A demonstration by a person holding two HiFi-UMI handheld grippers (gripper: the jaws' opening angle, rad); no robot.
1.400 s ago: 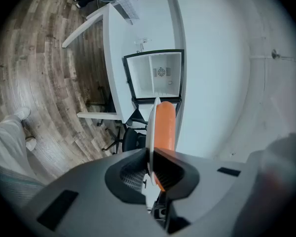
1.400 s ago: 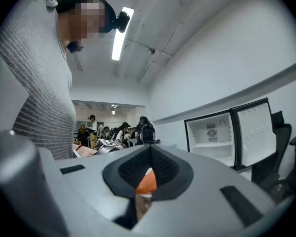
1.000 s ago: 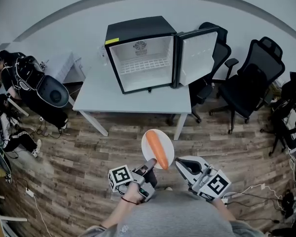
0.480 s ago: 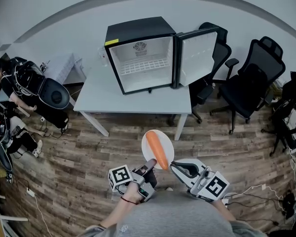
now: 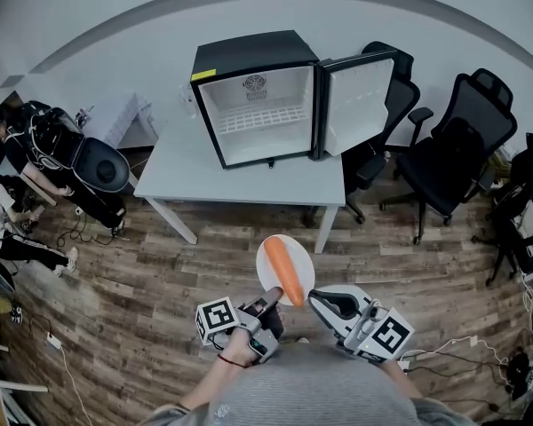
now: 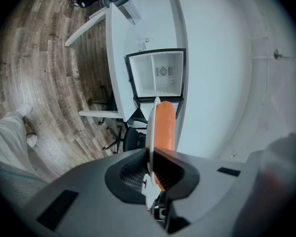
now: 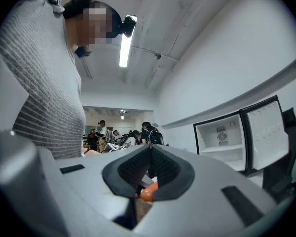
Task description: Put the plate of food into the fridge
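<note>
A white plate (image 5: 274,257) carrying an orange carrot (image 5: 289,271) hangs over the wooden floor, in front of the table. My left gripper (image 5: 269,298) is shut on the plate's near rim. In the left gripper view the plate (image 6: 150,125) stands edge-on between the jaws of the left gripper (image 6: 149,158), with the carrot (image 6: 164,124) on its right face. My right gripper (image 5: 317,298) is shut on nothing, its tip just right of the plate. In the right gripper view, that gripper (image 7: 149,152) has the carrot's end (image 7: 148,192) below it. The black fridge (image 5: 256,100) stands open on the table.
The fridge door (image 5: 356,101) swings out to the right, and the white interior has one wire shelf (image 5: 259,117). The grey table (image 5: 240,180) holds the fridge. Black office chairs (image 5: 453,149) stand to the right. Bags and seated people (image 5: 35,149) fill the left side.
My right gripper has shifted a little left, closer to the plate's rim. The plate and left gripper are almost where they were. The people at the left have moved.
</note>
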